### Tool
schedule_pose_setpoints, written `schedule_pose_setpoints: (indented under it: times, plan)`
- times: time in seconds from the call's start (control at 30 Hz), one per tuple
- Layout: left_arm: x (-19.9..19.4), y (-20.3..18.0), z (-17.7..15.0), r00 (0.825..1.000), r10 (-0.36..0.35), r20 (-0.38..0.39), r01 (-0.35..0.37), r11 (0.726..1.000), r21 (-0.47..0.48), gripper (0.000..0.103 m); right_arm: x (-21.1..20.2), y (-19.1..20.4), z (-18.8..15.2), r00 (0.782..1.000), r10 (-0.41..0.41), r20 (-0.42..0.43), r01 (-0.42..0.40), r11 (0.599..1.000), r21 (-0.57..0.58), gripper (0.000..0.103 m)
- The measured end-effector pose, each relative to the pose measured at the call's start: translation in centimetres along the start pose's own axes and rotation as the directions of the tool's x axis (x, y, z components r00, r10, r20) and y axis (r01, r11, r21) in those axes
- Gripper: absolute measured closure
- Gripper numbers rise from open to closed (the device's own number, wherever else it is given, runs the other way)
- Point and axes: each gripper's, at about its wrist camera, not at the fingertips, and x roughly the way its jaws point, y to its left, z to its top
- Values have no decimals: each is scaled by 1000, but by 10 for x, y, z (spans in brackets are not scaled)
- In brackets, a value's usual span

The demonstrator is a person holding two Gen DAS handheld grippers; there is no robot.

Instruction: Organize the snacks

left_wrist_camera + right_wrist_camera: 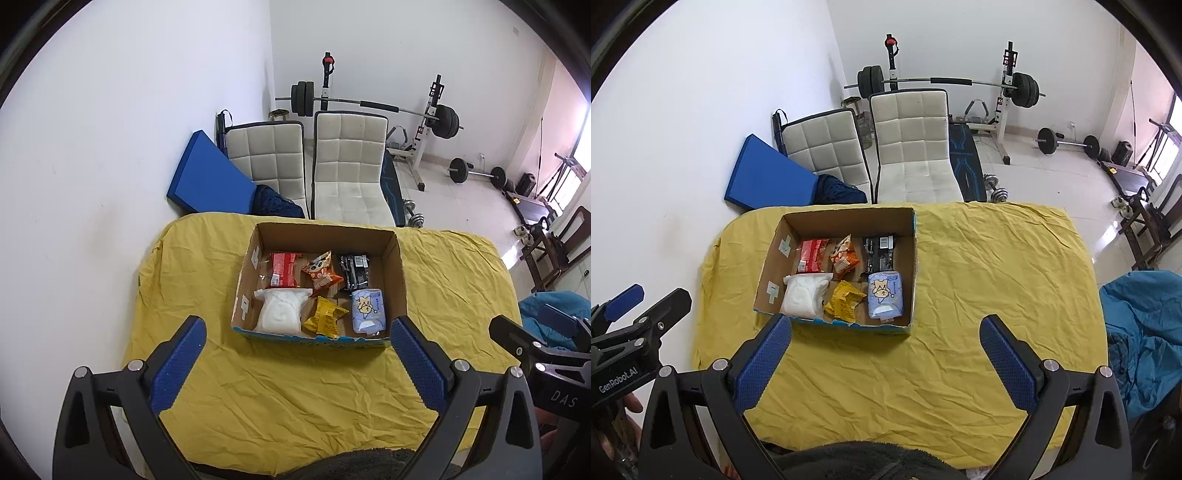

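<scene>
An open cardboard box (395, 266) (912, 266) rests on the yellow-covered table (295, 387) (997, 288). Inside lie a red packet (283, 269) (812, 254), an orange snack bag (320, 275) (845, 255), a black packet (355, 271) (881, 251), a white pouch (280, 310) (806, 295), a yellow bag (325, 314) (845, 300) and a pale blue pack (367, 308) (885, 293). My left gripper (297, 330) is open, hovering just short of the box with nothing between its fingers. My right gripper (886, 328) is also open and holds nothing, near the box's front edge.
Two white padded chairs (347, 166) and a blue cushion (207, 177) stand behind the table against the white wall. Weight-lifting gear (369, 107) fills the far floor. A blue cloth heap (1141, 332) lies to the table's right. Dark fabric (849, 461) sits at the table's near edge.
</scene>
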Motion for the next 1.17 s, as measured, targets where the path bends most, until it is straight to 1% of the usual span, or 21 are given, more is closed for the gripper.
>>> schedule_pose_setpoints:
  times: [0.63, 0.8, 1.0, 1.17]
  plan:
    - [-11, 3, -2, 1000, 7, 21, -6, 1000, -15, 1, -18, -3, -3, 999, -32, 39, 31, 999, 10, 0]
    - [-12, 4, -2, 1000, 17, 20, -17, 1000, -14, 1, -18, -2, -5, 998, -49, 48, 49, 999, 15, 0]
    - [-13, 4, -2, 999, 33, 28, -33, 999, -3, 1, -19, -2, -5, 997, -50, 50, 49, 999, 20, 0]
    - [-14, 6, -2, 999, 20, 29, -19, 1000, -5, 1, -20, -3, -7, 997, -52, 50, 51, 998, 21, 0]
